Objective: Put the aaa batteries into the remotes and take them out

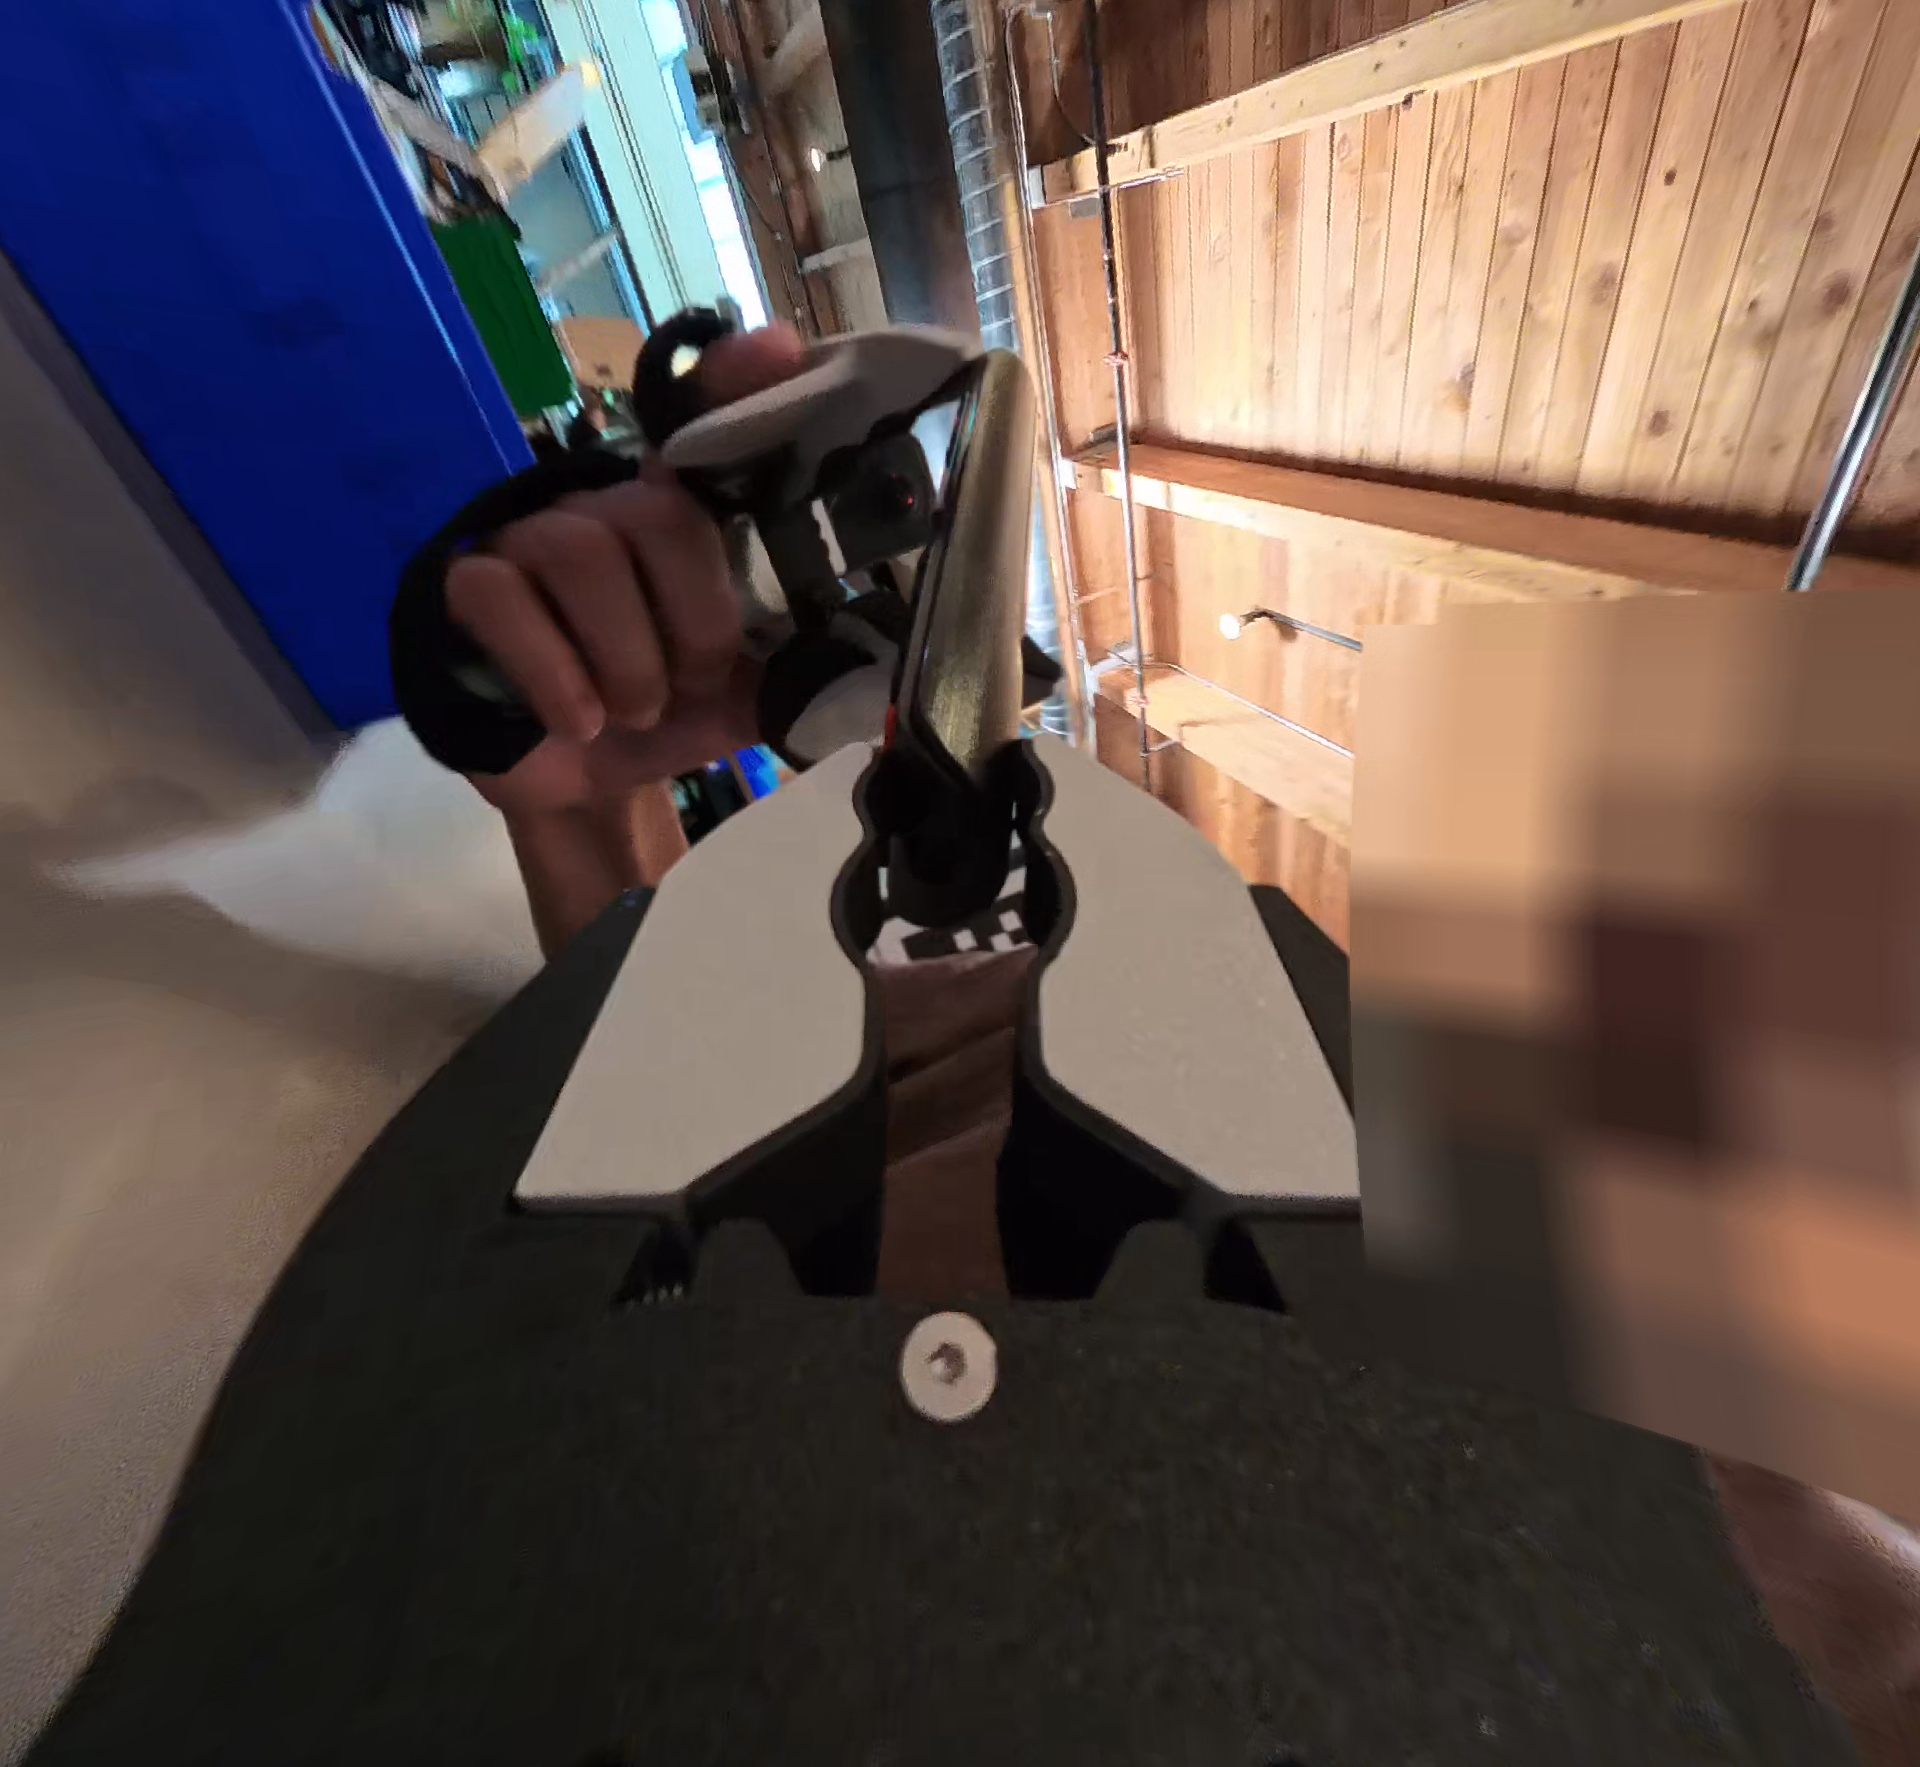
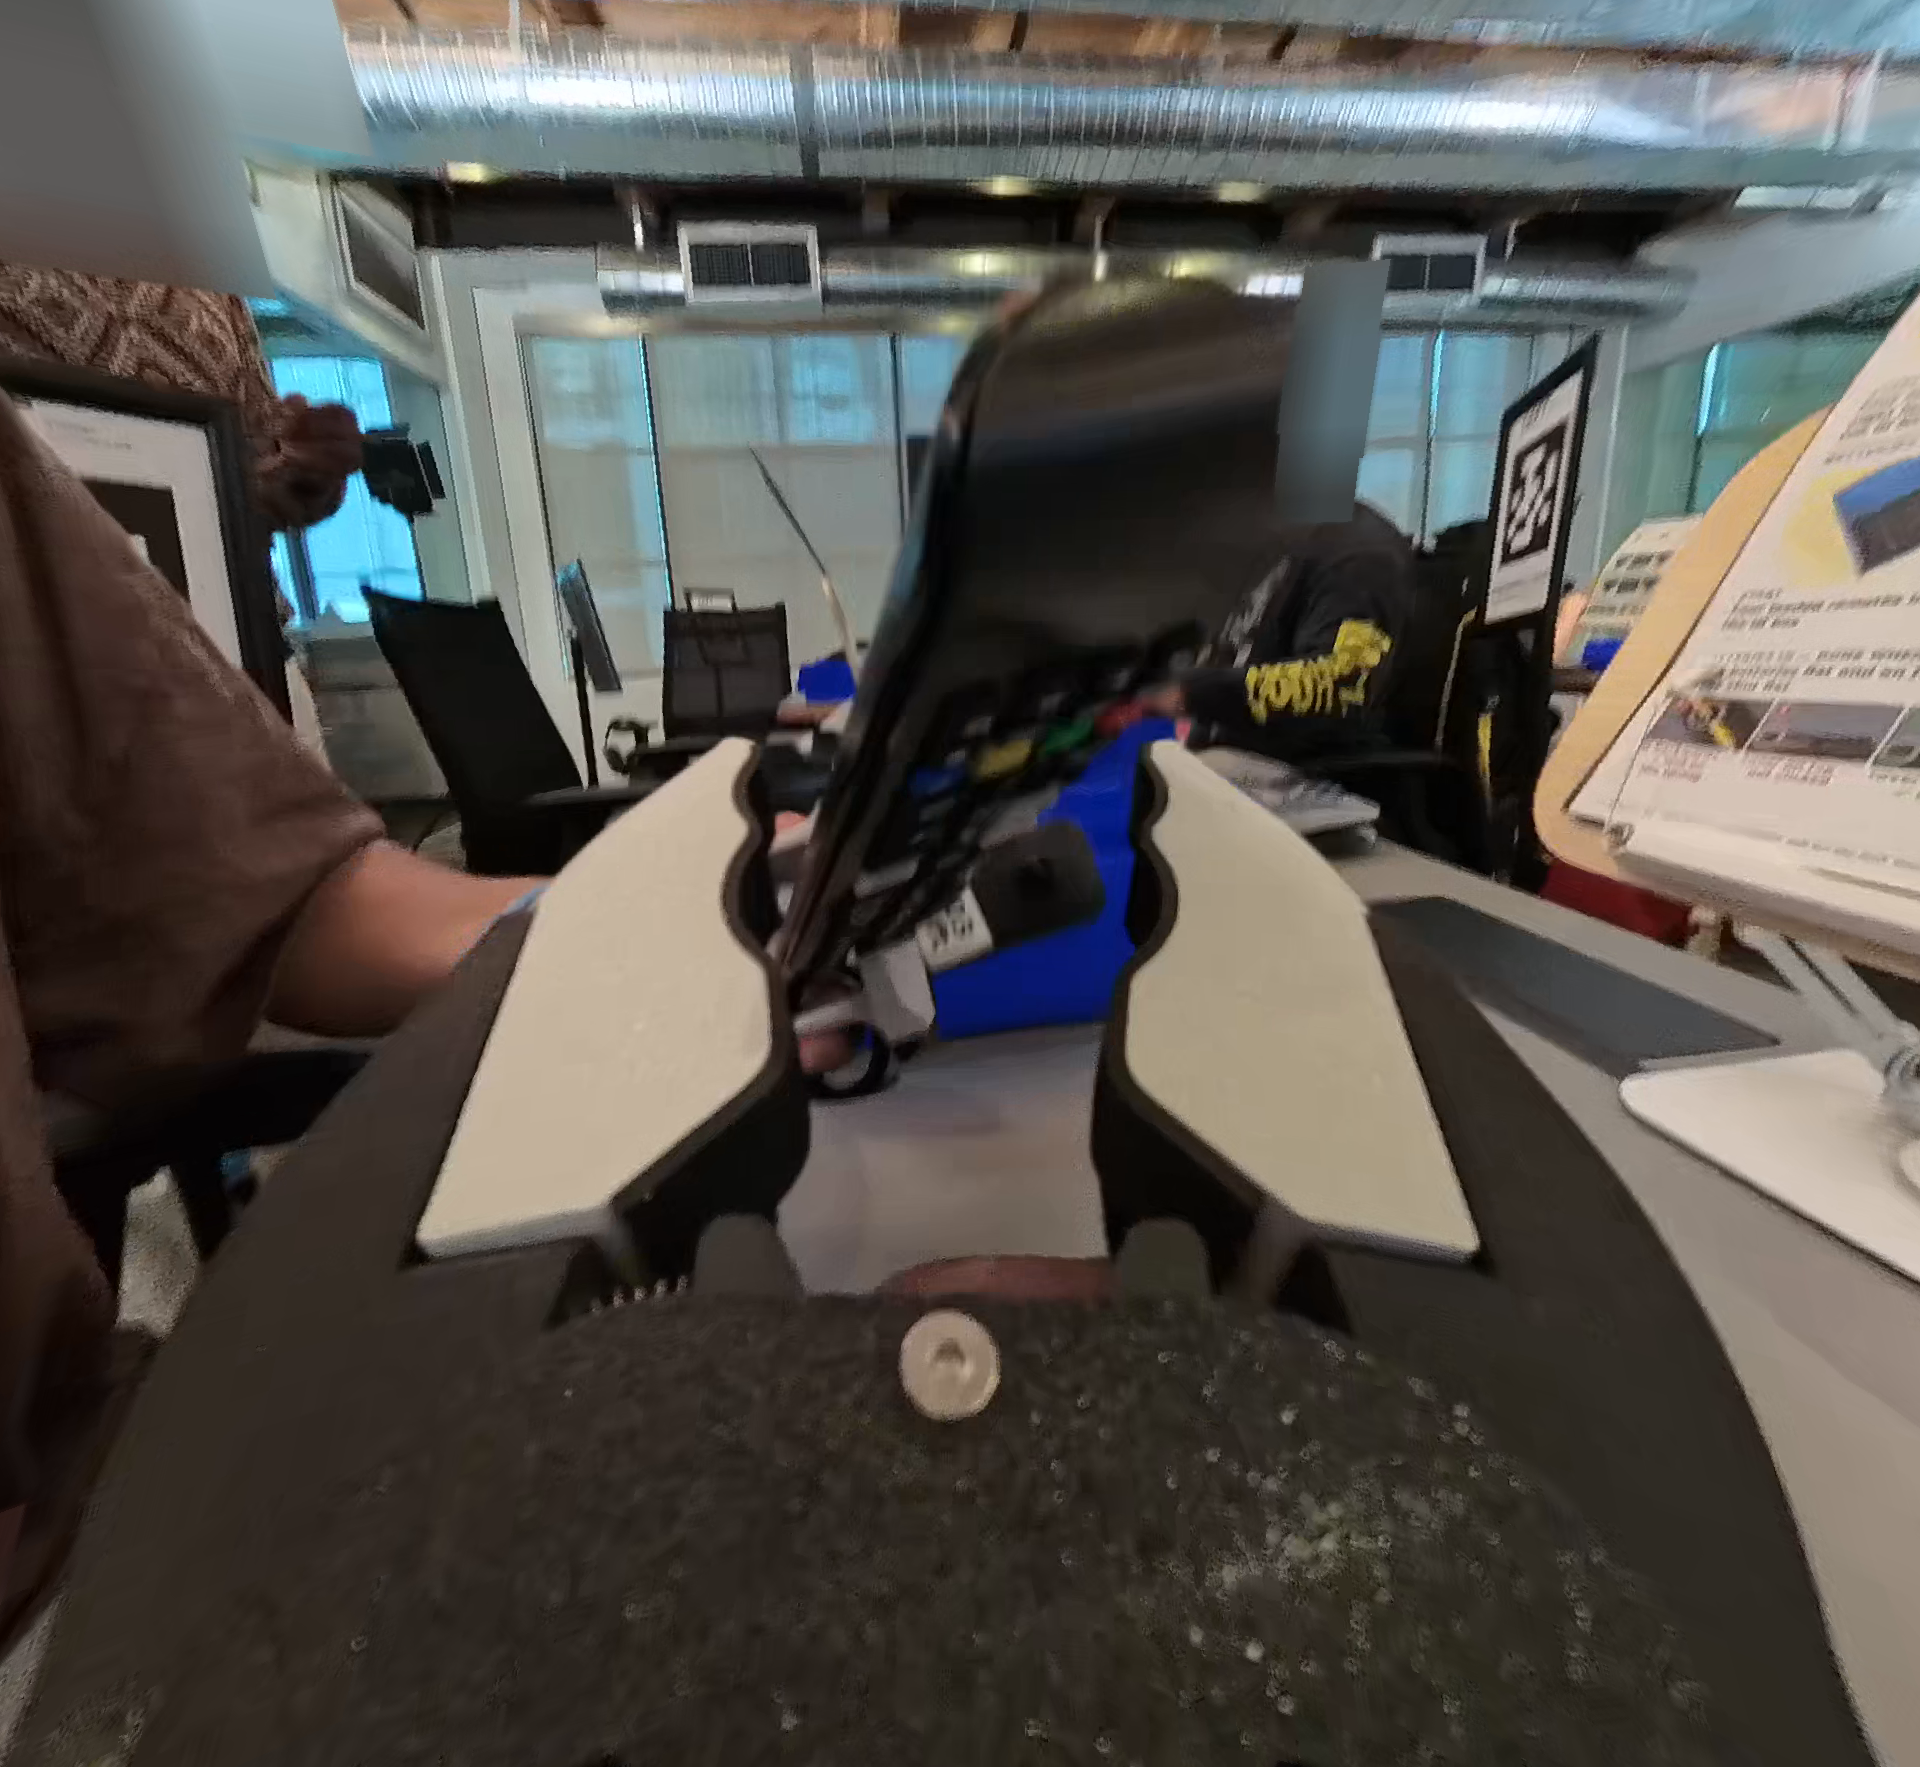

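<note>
Left hand-held gripper (image 1: 951, 813) clamps the remote (image 1: 966, 574) by one end; right hand-held gripper (image 2: 951, 844) open around it; remote could pivot loose.

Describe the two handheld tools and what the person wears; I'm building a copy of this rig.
Each tool, left and right, has a textured black body, two light grey curved fingers with wavy black inner edges, and a silver screw. The right one carries a small camera. A black strap wraps the hand, and the sleeve is brown.
</note>
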`<state>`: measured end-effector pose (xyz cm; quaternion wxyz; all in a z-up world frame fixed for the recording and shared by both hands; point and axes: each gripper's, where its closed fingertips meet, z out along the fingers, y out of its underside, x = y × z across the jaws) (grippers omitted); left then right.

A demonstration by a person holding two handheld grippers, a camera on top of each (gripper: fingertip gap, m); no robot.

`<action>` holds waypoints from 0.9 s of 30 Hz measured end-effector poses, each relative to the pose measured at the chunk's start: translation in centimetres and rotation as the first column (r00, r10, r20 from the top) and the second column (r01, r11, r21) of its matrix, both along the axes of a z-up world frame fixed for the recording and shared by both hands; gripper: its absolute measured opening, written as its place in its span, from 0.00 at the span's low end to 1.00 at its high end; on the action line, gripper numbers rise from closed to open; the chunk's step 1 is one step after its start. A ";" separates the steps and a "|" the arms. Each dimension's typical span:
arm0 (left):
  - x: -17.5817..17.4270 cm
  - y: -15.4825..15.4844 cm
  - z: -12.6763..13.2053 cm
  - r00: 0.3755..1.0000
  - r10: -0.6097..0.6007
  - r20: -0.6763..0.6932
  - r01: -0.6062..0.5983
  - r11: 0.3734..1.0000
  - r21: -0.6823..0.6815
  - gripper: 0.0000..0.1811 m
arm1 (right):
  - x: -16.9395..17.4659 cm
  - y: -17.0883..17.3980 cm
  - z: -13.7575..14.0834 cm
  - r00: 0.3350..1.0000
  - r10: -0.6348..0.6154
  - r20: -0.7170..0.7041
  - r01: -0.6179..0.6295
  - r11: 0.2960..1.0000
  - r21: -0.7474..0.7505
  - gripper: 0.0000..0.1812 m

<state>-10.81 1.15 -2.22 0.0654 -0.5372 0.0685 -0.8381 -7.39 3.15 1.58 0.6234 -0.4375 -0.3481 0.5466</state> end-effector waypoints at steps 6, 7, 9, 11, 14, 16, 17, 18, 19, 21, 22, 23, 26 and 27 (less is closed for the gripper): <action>0.8 -0.4 -1.9 0.996 -0.085 0.003 0.084 0.990 -0.109 0.12 | 0.1 -0.4 0.3 1.000 -0.030 0.001 0.030 0.999 0.028 0.36; 0.8 -0.3 -2.1 0.997 -0.074 -0.004 0.073 0.991 -0.109 0.14 | 0.1 -0.3 -0.1 0.999 -0.028 0.025 0.028 1.000 0.011 0.35; 0.9 -0.4 -2.4 0.997 -0.073 -0.019 0.072 0.995 -0.076 0.13 | 0.0 -0.1 -0.7 0.998 -0.010 0.059 0.012 1.000 -0.023 0.34; 0.9 -1.1 -2.7 0.994 -0.103 -0.045 0.103 0.995 0.002 0.14 | -0.1 -0.2 -0.7 0.998 0.033 0.056 -0.029 0.997 -0.078 0.34; 0.4 -1.3 -4.0 0.985 -0.113 -0.130 0.132 0.981 0.145 0.16 | -0.3 0.4 -1.0 0.996 0.028 0.079 -0.014 0.986 -0.164 0.34; 0.2 -1.0 -5.7 0.965 -0.074 -0.253 0.141 0.955 0.262 0.24 | -0.4 0.9 -1.3 0.993 0.006 0.115 0.019 0.976 -0.216 0.34; 0.0 -0.7 -6.3 0.951 -0.041 -0.307 0.144 0.935 0.323 0.27 | -0.4 1.1 -1.4 0.993 -0.009 0.121 0.037 0.972 -0.232 0.34; -0.1 -0.5 -6.5 0.940 -0.009 -0.341 0.148 0.911 0.385 0.28 | -0.5 1.1 -1.5 0.991 -0.019 0.135 0.052 0.968 -0.245 0.34; -0.2 -0.2 -6.6 0.930 0.021 -0.367 0.159 0.878 0.452 0.29 | -0.6 1.0 -1.7 0.989 -0.023 0.147 0.060 0.964 -0.258 0.34; -0.4 0.4 -6.6 0.900 0.086 -0.427 0.199 0.790 0.579 0.32 | -0.9 0.7 -1.8 0.989 -0.027 0.147 0.065 0.963 -0.261 0.34; -0.4 0.6 -6.2 0.895 0.112 -0.433 0.214 0.743 0.634 0.32 | -1.1 0.4 -2.0 0.987 -0.017 0.157 0.058 0.964 -0.260 0.34; -0.4 0.6 -5.8 0.893 0.118 -0.433 0.235 0.699 0.676 0.32 | -1.3 0.2 -2.2 0.987 -0.009 0.160 0.050 0.965 -0.257 0.34; 0.0 0.5 -4.9 0.895 0.102 -0.434 0.295 0.594 0.748 0.31 | -1.6 -0.2 -2.6 0.989 0.002 0.146 0.038 0.962 -0.271 0.34; 0.3 0.8 -4.6 0.901 0.107 -0.421 0.284 0.589 0.756 0.30 | -1.6 -0.3 -2.4 0.993 0.009 0.122 0.025 0.960 -0.278 0.34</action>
